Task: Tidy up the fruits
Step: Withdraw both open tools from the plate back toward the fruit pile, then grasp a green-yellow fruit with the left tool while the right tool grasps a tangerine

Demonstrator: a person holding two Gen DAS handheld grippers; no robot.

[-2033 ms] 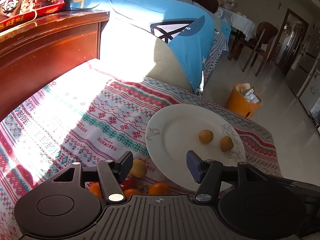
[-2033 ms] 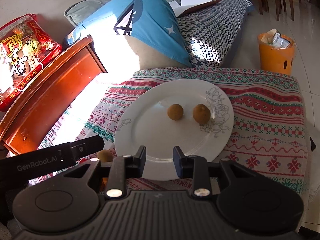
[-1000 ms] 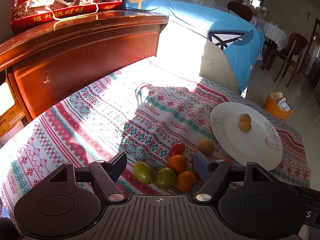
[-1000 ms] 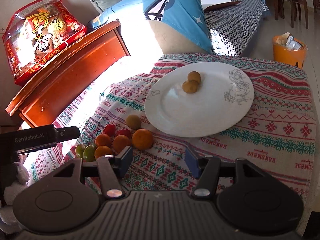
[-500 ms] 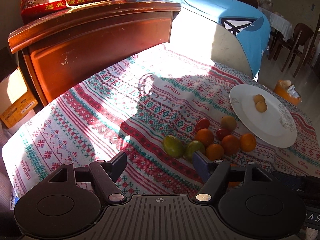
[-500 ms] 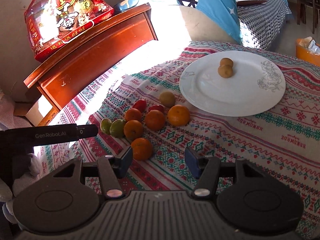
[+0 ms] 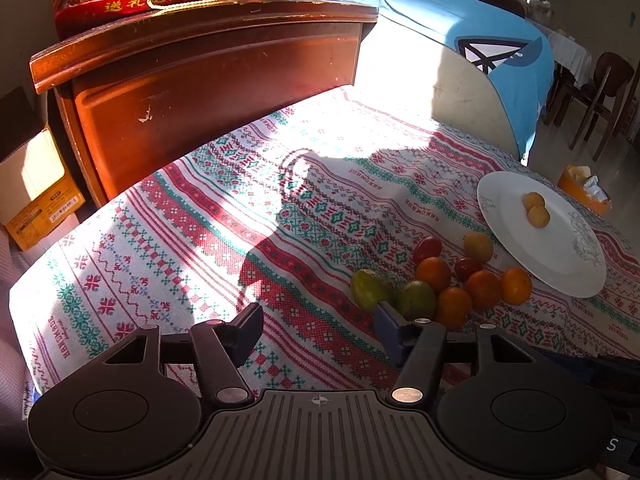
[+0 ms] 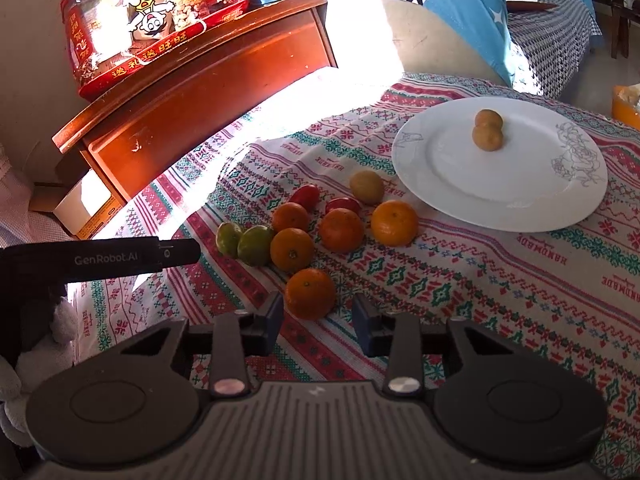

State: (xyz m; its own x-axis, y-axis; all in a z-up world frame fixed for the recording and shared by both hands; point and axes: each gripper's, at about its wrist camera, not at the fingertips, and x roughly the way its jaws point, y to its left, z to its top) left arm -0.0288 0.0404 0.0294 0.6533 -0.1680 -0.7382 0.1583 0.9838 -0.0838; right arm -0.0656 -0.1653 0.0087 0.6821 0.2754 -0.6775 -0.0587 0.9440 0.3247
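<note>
On the far left a red snack bag [image 8: 148, 20] sits on top of a brown wooden cabinet [image 8: 208, 92]. A cardboard box [image 7: 36, 196] stands on the floor beside the cabinet.

The table wears a cloth [image 8: 500, 288] with red and green patterns, and bright sun falls on part of it. The left gripper [image 7: 318, 330] hangs over the cloth with its jaws spread wide and nothing between them. In the right wrist view it shows as a dark bar at the left edge.

Next comes the heap of fruit on the cloth. Two green fruits [image 8: 244, 242] lie at its left end, touching each other. Beside them are five oranges [image 8: 340, 230], close together. Two small red fruits [image 8: 306, 196], maybe little tomatoes, lie behind the oranges. A yellow-brown fruit [image 8: 367, 187] sits just beside the plate.

The right gripper [image 8: 318, 326] has its jaws spread too. The nearest orange [image 8: 310, 294] sits just in front of the gap. I cannot tell if the fingers touch it.

To the right is a white plate [image 8: 520, 200] with a drawn flower. Two small brown fruits [image 8: 487, 130] sit on it, touching. Behind is a blue cushion [image 8: 452, 0], and an orange bin [image 7: 584, 190] stands on the floor.
</note>
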